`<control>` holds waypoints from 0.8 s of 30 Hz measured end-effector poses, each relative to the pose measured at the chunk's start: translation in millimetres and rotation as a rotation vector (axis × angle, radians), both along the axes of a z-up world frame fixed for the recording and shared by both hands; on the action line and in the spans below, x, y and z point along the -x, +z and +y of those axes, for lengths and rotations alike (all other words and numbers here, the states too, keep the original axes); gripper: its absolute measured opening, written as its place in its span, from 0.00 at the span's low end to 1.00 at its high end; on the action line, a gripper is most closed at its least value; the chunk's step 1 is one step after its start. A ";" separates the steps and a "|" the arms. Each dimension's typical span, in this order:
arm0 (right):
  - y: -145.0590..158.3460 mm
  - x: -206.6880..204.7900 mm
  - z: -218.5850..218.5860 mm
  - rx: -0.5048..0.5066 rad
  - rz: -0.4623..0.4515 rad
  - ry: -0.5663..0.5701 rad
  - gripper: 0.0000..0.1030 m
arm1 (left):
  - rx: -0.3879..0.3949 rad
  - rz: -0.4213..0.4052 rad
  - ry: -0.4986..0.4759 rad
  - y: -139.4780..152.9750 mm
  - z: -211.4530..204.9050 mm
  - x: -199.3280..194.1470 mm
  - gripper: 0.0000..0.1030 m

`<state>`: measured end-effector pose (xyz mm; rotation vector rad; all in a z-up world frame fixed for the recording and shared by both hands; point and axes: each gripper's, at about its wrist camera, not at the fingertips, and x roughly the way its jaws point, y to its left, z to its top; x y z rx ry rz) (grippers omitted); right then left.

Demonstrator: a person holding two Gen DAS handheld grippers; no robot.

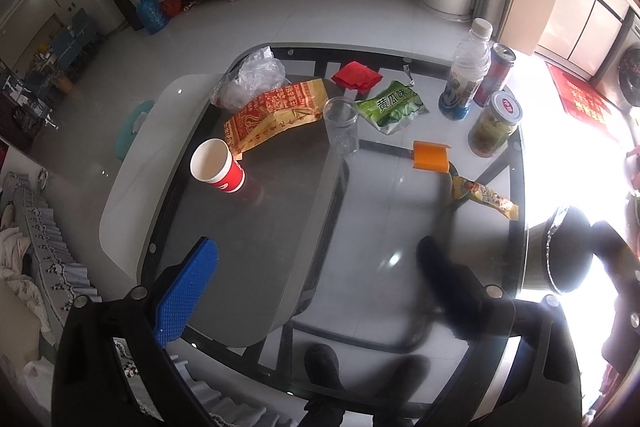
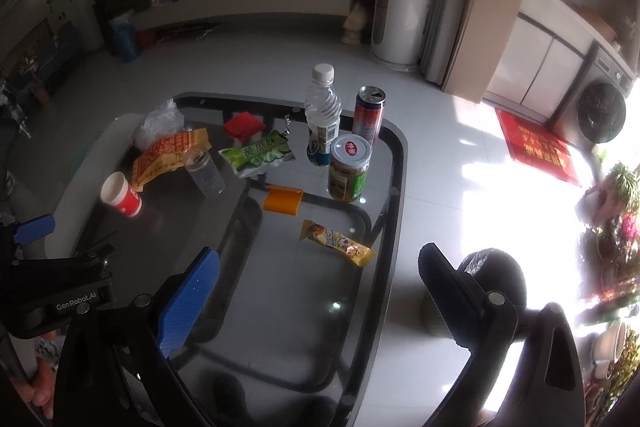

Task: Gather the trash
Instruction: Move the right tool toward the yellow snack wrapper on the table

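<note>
On a glass coffee table (image 1: pixel 280 235) lie a red paper cup (image 1: pixel 218 167), a yellow-red wrapper (image 1: pixel 272 115), a crumpled clear bag (image 1: pixel 252 77), a clear plastic cup (image 1: pixel 341 125), a green snack bag (image 1: pixel 392 107), a red cloth (image 1: pixel 356 75), an orange piece (image 1: pixel 430 157) and a yellow snack wrapper (image 1: pixel 484 197). A water bottle (image 1: pixel 466 71), a can (image 1: pixel 494 75) and a jar (image 1: pixel 494 125) stand at the far right. My left gripper (image 1: pixel 316 267) is open and empty above the near table. My right gripper (image 2: pixel 320 275) is open and empty, near the yellow snack wrapper (image 2: pixel 340 243).
A dark-lined bin (image 2: pixel 492 291) stands on the floor right of the table, also in the left wrist view (image 1: pixel 560 255). The left gripper's body (image 2: pixel 52 291) sits at the right view's left edge. A sofa (image 1: pixel 28 247) is left.
</note>
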<state>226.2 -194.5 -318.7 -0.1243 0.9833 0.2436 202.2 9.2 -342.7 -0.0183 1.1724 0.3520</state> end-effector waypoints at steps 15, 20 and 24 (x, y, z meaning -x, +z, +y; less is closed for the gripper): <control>-79.6 -34.8 2.8 0.024 0.025 0.108 0.94 | -0.034 0.012 0.049 -62.2 -11.9 -19.9 0.94; -101.3 -49.3 8.7 0.042 0.034 0.127 0.94 | -0.035 0.023 0.054 -77.7 -12.4 -24.4 0.94; -110.3 -59.6 10.5 0.044 0.036 0.138 0.94 | -0.046 0.020 0.052 -86.7 -13.1 -30.1 0.94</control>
